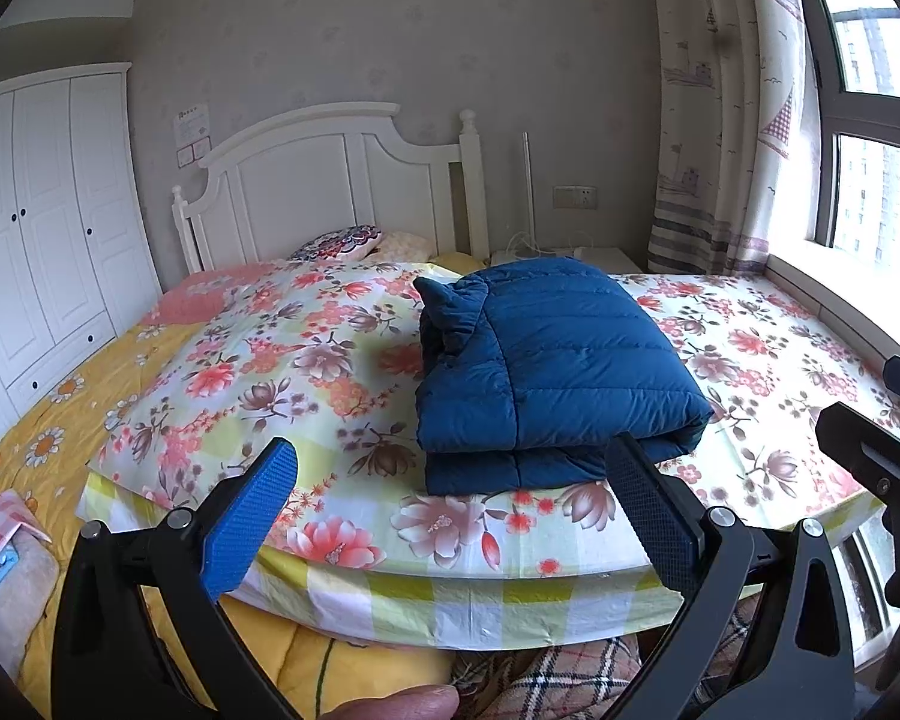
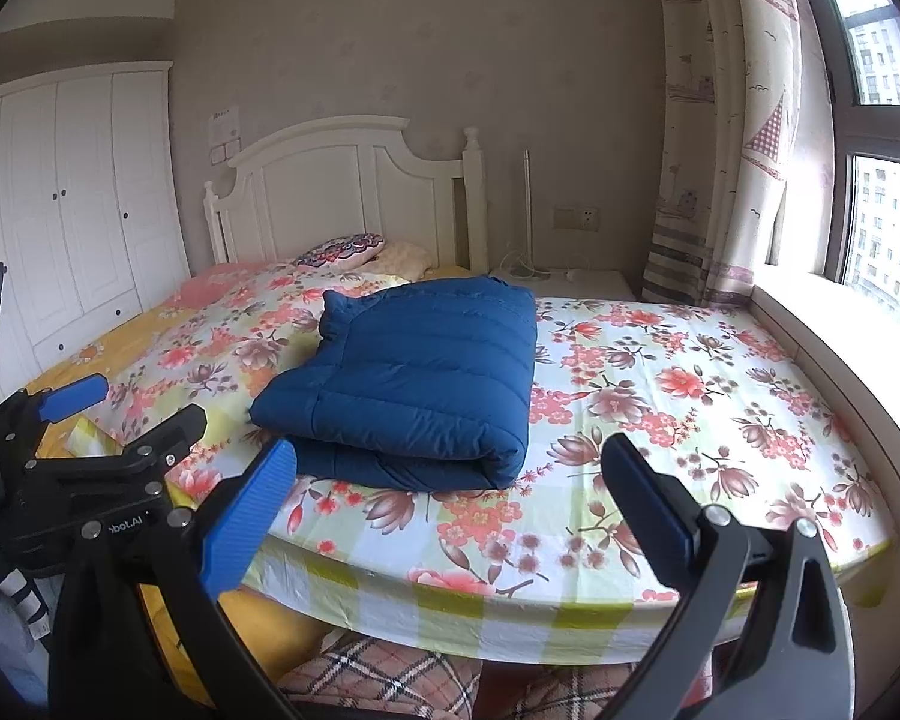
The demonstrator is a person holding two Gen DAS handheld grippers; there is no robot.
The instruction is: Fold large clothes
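A dark blue quilted down jacket [image 1: 546,360] [image 2: 414,384] lies folded into a thick rectangular bundle on the flowered bed sheet [image 1: 306,360] [image 2: 660,396]. Its collar end bunches up at the far left of the bundle. My left gripper [image 1: 450,474] hovers open just short of the jacket's near edge, nothing between its blue pads. My right gripper [image 2: 447,474] is open too, empty, a little back from the bundle's near fold. In the right wrist view the left gripper [image 2: 90,414] shows at the left edge.
The flowered sheet covers a raised board on the bed; yellow bedding [image 1: 60,420] lies lower on the left. A white headboard [image 1: 342,180], pillows [image 1: 339,243] and a wardrobe [image 1: 42,228] stand behind. A window sill [image 2: 840,336] and curtain [image 2: 726,120] run along the right. A thumb [image 1: 402,705] shows at the bottom.
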